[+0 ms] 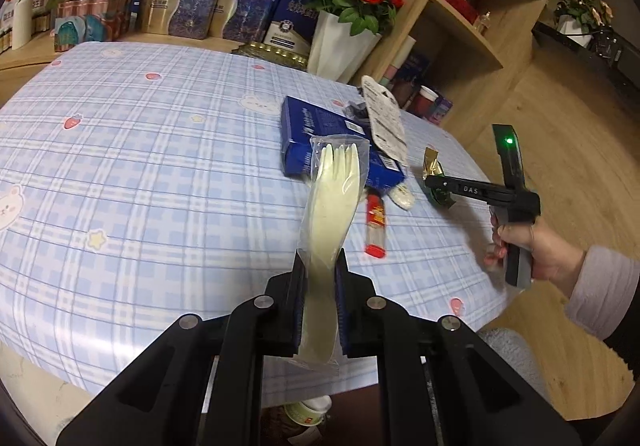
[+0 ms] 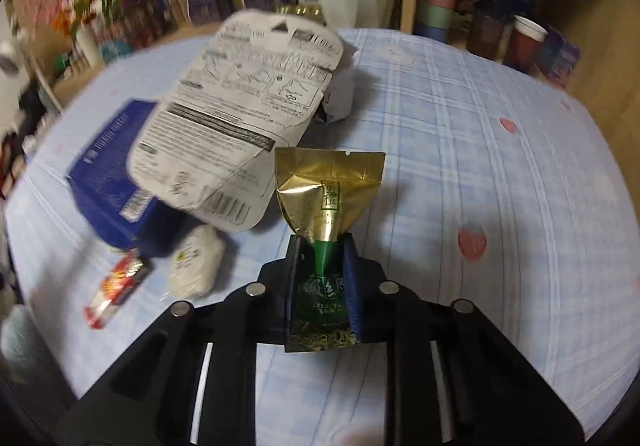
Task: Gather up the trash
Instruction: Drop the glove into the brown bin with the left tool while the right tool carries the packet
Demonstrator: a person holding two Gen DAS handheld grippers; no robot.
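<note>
My left gripper [image 1: 320, 266] is shut on a wrapped white plastic fork [image 1: 332, 201], held above the table. My right gripper [image 2: 324, 246] is shut on a gold and green foil packet [image 2: 328, 197]; it shows in the left wrist view [image 1: 434, 181] at the table's right side. On the checked tablecloth [image 1: 160, 165] lie a blue box [image 1: 316, 133], a white printed card pack [image 2: 236, 117], a red wrapper [image 1: 376, 221] and a small white packet [image 2: 196, 266].
Stacked gift boxes [image 1: 192, 5] and a white vase of red roses [image 1: 344, 41] stand at the table's far edge. Wooden shelves [image 1: 472, 17] stand to the right. A paper cup [image 1: 308, 410] sits below the table's near edge.
</note>
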